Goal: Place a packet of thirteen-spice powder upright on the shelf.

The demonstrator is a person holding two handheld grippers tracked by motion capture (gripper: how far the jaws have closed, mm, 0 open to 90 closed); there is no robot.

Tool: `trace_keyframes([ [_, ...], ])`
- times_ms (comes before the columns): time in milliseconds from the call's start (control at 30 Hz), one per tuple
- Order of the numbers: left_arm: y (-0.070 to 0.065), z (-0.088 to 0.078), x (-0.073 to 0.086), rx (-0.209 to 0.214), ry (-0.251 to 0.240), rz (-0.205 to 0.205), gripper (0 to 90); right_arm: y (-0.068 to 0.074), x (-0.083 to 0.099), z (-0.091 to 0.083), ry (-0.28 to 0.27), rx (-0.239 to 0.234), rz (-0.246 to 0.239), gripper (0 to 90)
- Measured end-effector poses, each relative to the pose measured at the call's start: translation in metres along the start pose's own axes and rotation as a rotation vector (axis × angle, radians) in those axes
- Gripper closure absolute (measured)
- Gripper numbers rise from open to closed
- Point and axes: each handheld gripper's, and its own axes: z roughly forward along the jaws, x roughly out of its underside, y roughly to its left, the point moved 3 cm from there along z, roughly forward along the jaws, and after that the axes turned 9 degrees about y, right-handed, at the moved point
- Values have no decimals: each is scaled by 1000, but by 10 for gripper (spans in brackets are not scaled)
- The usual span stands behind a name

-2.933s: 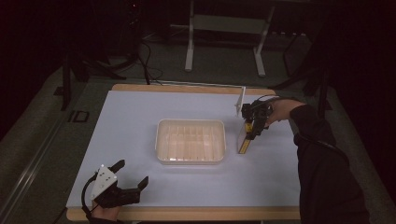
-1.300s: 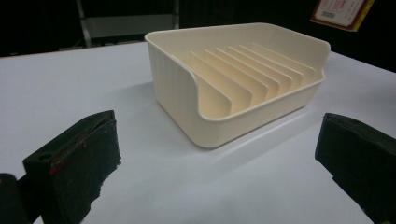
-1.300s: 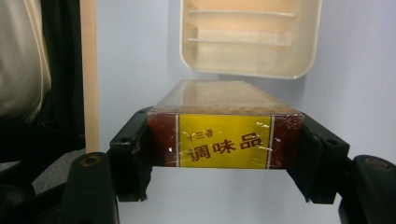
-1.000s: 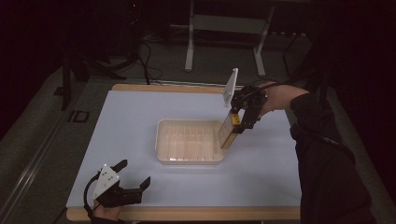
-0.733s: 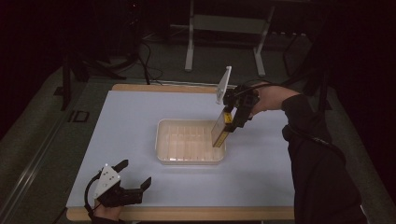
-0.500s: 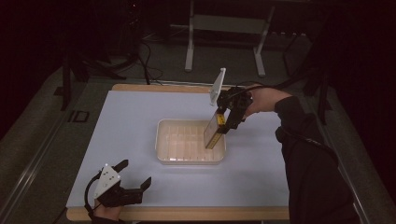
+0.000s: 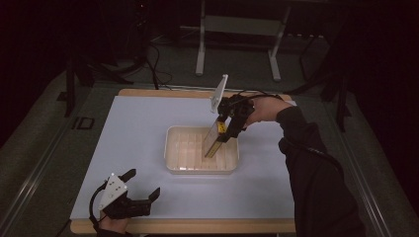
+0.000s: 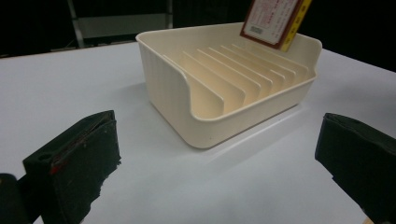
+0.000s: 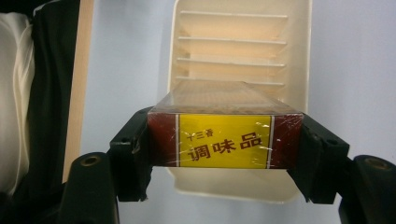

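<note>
Your box (image 9: pixel 225 140) hangs tilted over the slotted cream tray (image 7: pixel 173 153) – lower end hidden behind the rim, so contact's unclear. Right gripper (image 7: pixel 228 129) is pinching it by the sides; left gripper (image 7: pixel 141 185) sits spread wide near the table's (image 7: pixel 138 123) front edge.

Red-yellow box (image 9: pixel 224 140), cream rack (image 7: pixel 173 148)
</note>
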Motion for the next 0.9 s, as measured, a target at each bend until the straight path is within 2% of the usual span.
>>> trace_keyframes([
  [333,0,-1,0,3,2,1,0,-9,-5,13,-27,-5,7,319],
  [500,1,-1,0,5,0,-1,0,-15,-3,23,-18,-13,16,319],
  [900,0,-1,0,5,2,1,0,-18,1,37,4,-24,38,318],
])
